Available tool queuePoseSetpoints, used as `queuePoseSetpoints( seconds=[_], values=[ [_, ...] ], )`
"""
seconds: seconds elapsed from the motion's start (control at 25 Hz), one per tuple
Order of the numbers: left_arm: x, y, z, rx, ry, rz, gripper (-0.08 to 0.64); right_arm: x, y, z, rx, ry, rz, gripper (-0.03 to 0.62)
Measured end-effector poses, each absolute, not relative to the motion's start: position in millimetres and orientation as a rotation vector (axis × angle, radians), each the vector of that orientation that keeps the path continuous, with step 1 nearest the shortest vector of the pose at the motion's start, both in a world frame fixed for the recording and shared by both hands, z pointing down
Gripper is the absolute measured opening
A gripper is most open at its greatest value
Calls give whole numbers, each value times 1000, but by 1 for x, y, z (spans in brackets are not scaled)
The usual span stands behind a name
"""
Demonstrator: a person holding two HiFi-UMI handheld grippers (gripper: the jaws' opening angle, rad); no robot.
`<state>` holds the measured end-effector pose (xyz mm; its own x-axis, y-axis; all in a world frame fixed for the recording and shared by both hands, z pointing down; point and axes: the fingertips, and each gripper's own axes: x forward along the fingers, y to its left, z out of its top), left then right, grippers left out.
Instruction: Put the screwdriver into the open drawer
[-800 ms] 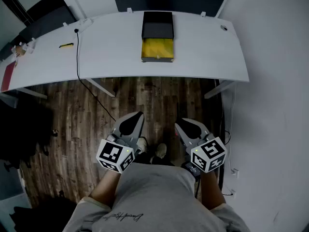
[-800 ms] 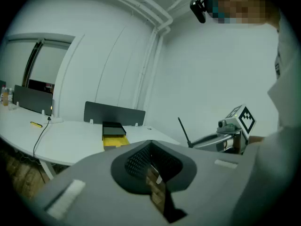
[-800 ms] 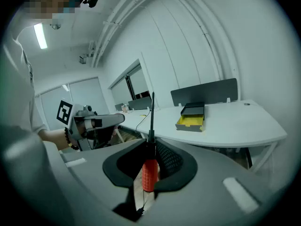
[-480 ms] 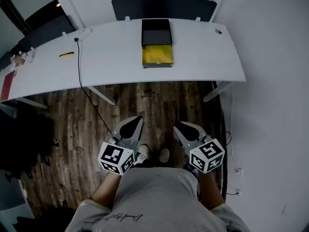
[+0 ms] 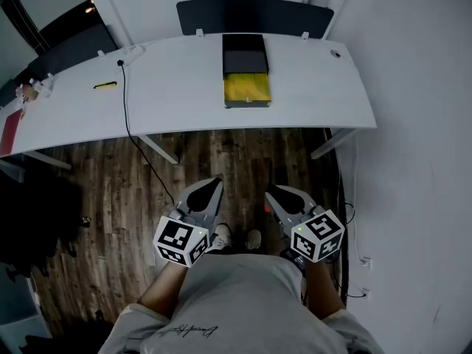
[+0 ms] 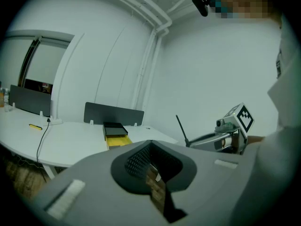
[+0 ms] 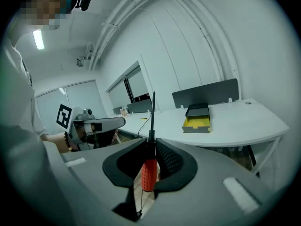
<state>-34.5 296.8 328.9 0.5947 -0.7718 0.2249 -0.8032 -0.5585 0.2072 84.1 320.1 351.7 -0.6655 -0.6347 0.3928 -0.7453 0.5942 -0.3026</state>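
A black drawer unit (image 5: pixel 245 50) stands at the back of the white desk (image 5: pixel 184 94), its yellow open drawer (image 5: pixel 247 88) pulled toward me. I stand back from the desk over the wooden floor. My right gripper (image 5: pixel 274 194) is shut on the screwdriver (image 7: pixel 148 173), whose red handle sits between the jaws and whose dark shaft points up. A bit of red handle (image 5: pixel 265 206) shows in the head view. My left gripper (image 5: pixel 212 184) is shut with nothing in it. In the left gripper view the right gripper (image 6: pixel 230 131) shows alongside.
A black cable (image 5: pixel 127 120) hangs from the desk's left part to the floor. A small yellow object (image 5: pixel 105 85) lies far left on the desk. A dark divider panel (image 5: pixel 254 12) stands behind the desk. Desk legs (image 5: pixel 158 150) and a wall to the right bound the floor.
The head view has shifted a little, so the desk and drawer sit slightly lower and to the right. Both grippers stay low in front of the body, the right one still holding the screwdriver.
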Motion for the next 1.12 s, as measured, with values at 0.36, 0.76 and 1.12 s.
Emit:
queuePoseSetpoints(
  seconds=[0.36, 0.76, 1.12],
  values=[
    [-65, 284, 325, 2562, -1255, 140, 0, 55, 305, 345, 1175, -2564, 607, 78],
    [-81, 279, 326, 2580, -1228, 136, 0, 43, 301, 337, 1207, -2546, 575, 78],
    [-86, 262, 328, 2590, -1226, 128, 0, 39, 284, 340, 1212, -2544, 568, 78]
  ],
)
